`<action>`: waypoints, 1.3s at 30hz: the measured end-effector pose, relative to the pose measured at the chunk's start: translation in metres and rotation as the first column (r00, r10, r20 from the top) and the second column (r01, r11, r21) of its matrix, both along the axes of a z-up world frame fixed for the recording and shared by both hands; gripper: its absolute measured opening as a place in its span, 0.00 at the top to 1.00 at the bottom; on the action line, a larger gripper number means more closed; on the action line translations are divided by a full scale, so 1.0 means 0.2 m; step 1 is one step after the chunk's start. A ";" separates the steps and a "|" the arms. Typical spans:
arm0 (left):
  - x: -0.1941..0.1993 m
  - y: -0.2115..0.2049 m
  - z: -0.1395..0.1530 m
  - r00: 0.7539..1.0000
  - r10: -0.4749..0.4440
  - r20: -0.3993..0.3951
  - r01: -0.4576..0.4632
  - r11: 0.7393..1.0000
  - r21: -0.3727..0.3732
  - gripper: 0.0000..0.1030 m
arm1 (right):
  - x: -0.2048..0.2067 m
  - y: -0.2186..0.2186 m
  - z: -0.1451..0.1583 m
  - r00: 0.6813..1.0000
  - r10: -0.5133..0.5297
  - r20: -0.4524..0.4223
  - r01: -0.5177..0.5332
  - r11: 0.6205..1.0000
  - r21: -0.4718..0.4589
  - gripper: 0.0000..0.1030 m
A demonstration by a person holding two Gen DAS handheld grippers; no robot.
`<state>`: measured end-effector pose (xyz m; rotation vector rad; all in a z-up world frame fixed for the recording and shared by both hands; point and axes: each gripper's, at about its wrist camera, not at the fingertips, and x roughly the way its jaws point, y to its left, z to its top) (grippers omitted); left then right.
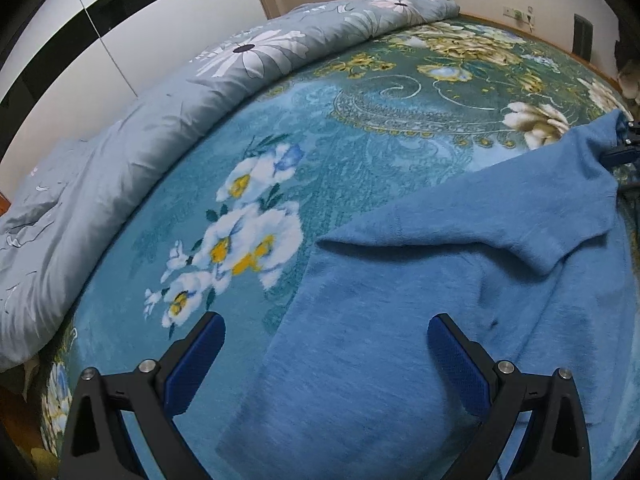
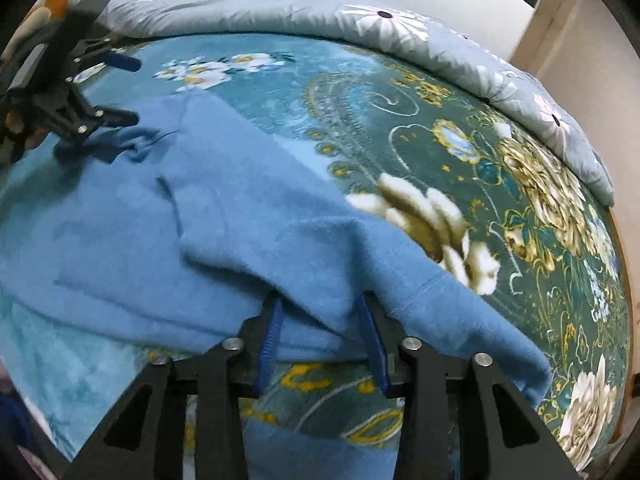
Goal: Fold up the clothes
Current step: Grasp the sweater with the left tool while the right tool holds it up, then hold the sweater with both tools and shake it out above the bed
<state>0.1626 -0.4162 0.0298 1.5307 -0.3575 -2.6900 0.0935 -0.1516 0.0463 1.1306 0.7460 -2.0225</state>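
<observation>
A fuzzy blue sweater (image 1: 420, 320) lies on the bed's floral blanket (image 1: 340, 152). My left gripper (image 1: 326, 332) is open and empty, hovering over the sweater's left edge. In the right wrist view the sweater (image 2: 160, 220) is partly lifted: my right gripper (image 2: 320, 312) is shut on a fold of it, and the cloth drapes over the fingertips. A sleeve (image 1: 500, 216) is folded across the body. The left gripper also shows in the right wrist view (image 2: 120, 92), open above the sweater's far end. The right gripper shows at the far right of the left wrist view (image 1: 624, 144).
A grey-blue floral duvet (image 1: 140, 152) is bunched along the bed's far side, also in the right wrist view (image 2: 360, 20). A white wardrobe with a black stripe (image 1: 120, 12) stands behind. The bed's wooden edge (image 2: 624, 240) runs at the right.
</observation>
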 end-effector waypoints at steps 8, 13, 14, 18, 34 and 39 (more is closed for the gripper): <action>-0.16 0.11 -0.02 0.996 -0.083 0.009 0.083 0.996 -0.006 0.00 | -0.32 0.16 0.27 0.968 -0.245 0.058 0.251 0.931 -0.264 0.98; -0.23 0.22 -0.04 0.989 -0.143 -0.022 0.141 0.986 -0.084 0.00 | -0.40 0.17 0.32 0.954 -0.286 0.086 0.299 0.906 -0.300 0.98; -0.23 0.23 -0.03 0.989 -0.141 -0.033 0.139 0.987 -0.078 0.00 | -0.41 0.17 0.32 0.954 -0.290 0.081 0.300 0.905 -0.302 0.98; -0.22 0.18 0.04 0.991 -0.119 -0.062 0.121 0.992 0.023 0.25 | -0.40 0.17 0.33 0.954 -0.293 0.072 0.300 0.905 -0.301 0.98; 0.19 0.15 0.74 0.931 0.017 -0.366 0.025 0.994 0.107 0.97 | -0.10 0.18 0.94 0.945 -0.307 -0.112 0.235 0.878 -0.418 0.98; 0.48 0.20 1.20 0.837 0.058 -0.544 -0.032 0.998 0.058 0.97 | 0.12 0.19 1.36 0.917 -0.316 -0.241 0.156 0.844 -0.513 0.98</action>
